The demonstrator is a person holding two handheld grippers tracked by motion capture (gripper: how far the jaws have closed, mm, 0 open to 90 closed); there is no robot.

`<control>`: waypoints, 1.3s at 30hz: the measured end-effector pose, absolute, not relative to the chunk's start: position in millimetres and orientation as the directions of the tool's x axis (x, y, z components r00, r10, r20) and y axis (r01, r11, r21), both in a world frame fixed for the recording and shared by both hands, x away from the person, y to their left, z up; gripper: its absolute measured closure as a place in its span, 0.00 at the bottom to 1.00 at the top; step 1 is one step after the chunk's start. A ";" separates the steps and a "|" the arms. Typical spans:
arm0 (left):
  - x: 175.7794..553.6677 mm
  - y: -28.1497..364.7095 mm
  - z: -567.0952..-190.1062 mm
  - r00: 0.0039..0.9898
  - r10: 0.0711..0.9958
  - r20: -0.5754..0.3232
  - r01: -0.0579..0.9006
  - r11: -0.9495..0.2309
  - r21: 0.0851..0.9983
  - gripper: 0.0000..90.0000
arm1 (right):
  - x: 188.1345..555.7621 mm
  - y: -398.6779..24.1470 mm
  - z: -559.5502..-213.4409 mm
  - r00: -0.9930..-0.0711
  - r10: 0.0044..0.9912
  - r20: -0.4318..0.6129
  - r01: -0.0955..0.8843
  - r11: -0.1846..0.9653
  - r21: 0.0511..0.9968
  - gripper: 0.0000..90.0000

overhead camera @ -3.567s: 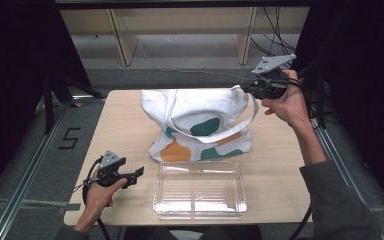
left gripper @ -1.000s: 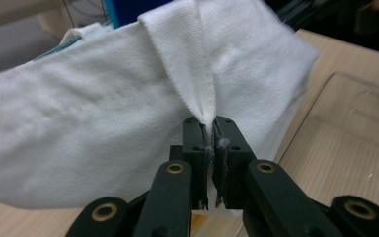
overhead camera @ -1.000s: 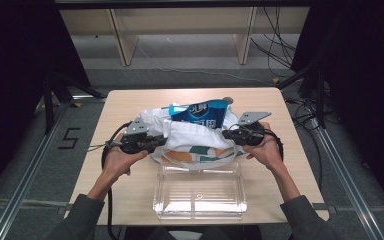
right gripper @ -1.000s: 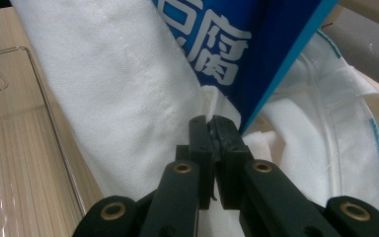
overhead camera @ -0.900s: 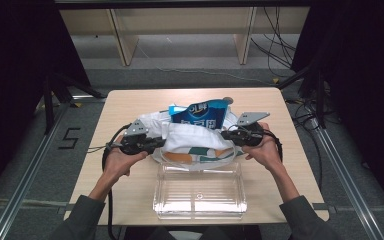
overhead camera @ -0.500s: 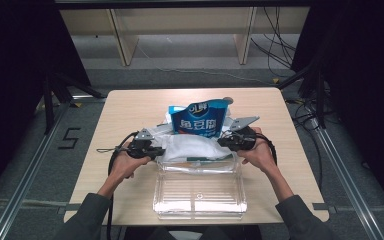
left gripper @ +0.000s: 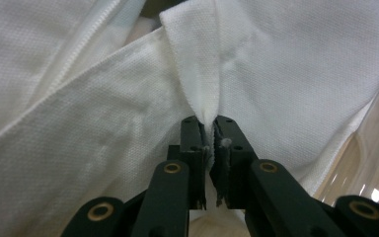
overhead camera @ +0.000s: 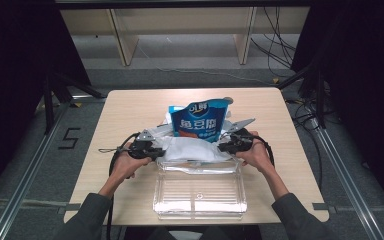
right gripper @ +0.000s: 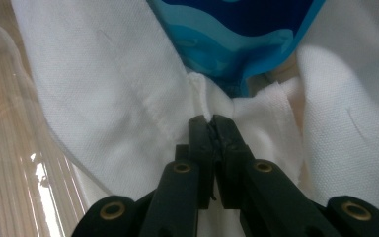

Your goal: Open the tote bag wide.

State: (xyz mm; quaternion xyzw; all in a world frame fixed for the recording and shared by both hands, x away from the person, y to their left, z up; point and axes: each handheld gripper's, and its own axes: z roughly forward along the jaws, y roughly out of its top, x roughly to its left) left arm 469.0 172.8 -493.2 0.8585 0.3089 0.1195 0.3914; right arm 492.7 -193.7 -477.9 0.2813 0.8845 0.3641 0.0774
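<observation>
Each claw, the left claw and the right claw, is clamped on the white cloth bag, peeling it down off the blue pouch standing mid-table. Next, I reckon, bare the pouch fully, then lift it toward the clear tray just in front.

The white bag hides the blue pouch's lower part.

A: What was the supporting surface?
B: A light wooden table with rounded corners.

A: What rested directly on it?
B: A white cloth bag, crumpled flat at mid-table. A clear plastic container sat at the near edge, its far rim touching the bag.

A: Anything else?
B: A blue snack pouch stood upright within the bag's folds.
</observation>
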 end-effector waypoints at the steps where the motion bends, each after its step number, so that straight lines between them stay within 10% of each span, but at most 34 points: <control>1: 468.3 172.2 -493.7 0.775 0.631 -0.045 0.446 -0.495 0.745 0.92 | 493.1 -193.9 -478.4 -0.825 0.560 0.074 0.450 0.574 0.684 0.98; 20: 461.9 207.6 -440.0 0.729 0.681 -0.066 0.422 -0.371 0.827 0.58 | 485.6 -228.2 -423.3 -0.774 0.631 0.045 0.408 0.444 0.797 0.72; 30: 494.3 210.0 -436.5 0.662 0.745 -0.081 0.452 -0.311 0.836 0.60 | 510.8 -243.3 -434.0 -0.694 0.720 0.025 0.435 0.391 0.811 0.73; 35: 517.2 203.9 -458.8 0.672 0.737 -0.071 0.469 -0.350 0.811 0.78 | 524.0 -228.1 -442.9 -0.707 0.706 -0.035 0.416 0.456 0.787 0.93; 36: 519.7 202.5 -462.8 0.666 0.740 -0.095 0.470 -0.317 0.824 0.90 | 528.9 -226.5 -444.9 -0.704 0.708 -0.049 0.414 0.465 0.783 0.97; 37: 521.7 148.0 -467.5 0.385 0.669 -0.636 0.429 0.481 0.765 0.90 | 528.9 -226.5 -444.9 -0.704 0.708 -0.049 0.414 0.465 0.783 0.97; 38: 521.8 154.9 -470.6 0.415 0.689 -0.594 0.440 0.420 0.794 0.94 | 530.7 -225.6 -446.8 -0.689 0.724 -0.037 0.425 0.444 0.789 0.98; 39: 524.2 203.0 -473.1 0.653 0.745 -0.134 0.478 -0.268 0.837 0.95 | 533.2 -227.1 -449.1 -0.687 0.725 -0.036 0.423 0.440 0.792 0.98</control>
